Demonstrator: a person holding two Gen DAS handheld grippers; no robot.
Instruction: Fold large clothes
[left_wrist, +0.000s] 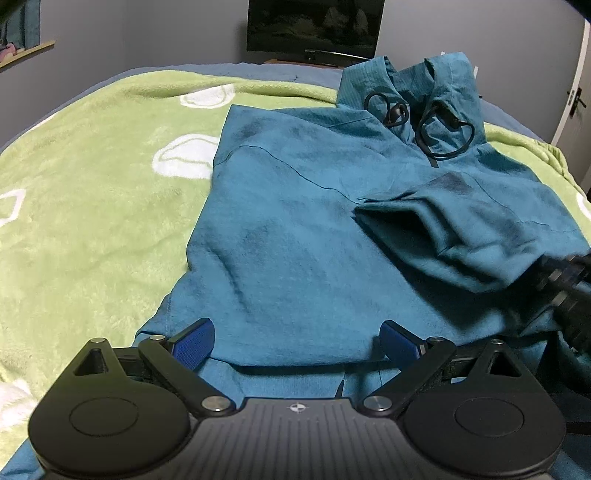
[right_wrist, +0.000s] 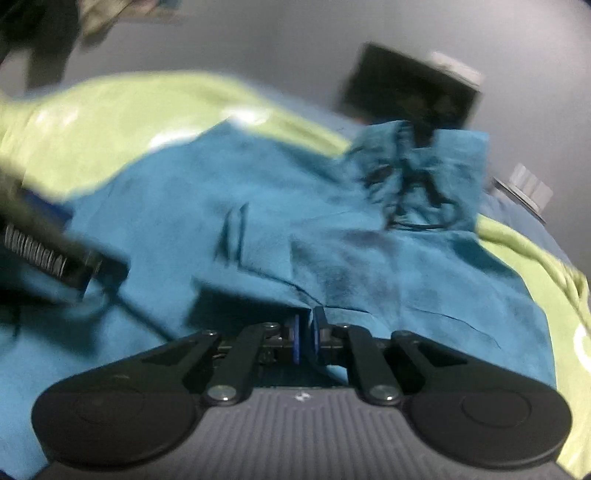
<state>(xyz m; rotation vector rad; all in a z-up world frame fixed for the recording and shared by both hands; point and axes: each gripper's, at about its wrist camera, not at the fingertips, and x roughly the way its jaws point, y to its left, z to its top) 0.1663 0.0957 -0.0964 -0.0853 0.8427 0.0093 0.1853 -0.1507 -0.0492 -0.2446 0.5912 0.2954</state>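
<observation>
Teal hoodie spread on a green-blanketed bed

The green blanket (left_wrist: 92, 206) is covered on its right part by the teal hoodie (left_wrist: 295, 229), hood toward the monitor (left_wrist: 314, 29). One sleeve (left_wrist: 443, 236) is laid across the hoodie's chest. The left gripper (left_wrist: 297, 341) is held wide open over the hoodie's hem; the right gripper (right_wrist: 306, 338) is clamped on hoodie fabric.

The whole right wrist view is smeared by motion blur, so the hoodie (right_wrist: 332, 236) shows no clear seams there. In the left wrist view the right gripper (left_wrist: 565, 291) is blurred and cut off by the frame's right edge. The television (left_wrist: 314, 29) loses its top to the upper edge.
</observation>
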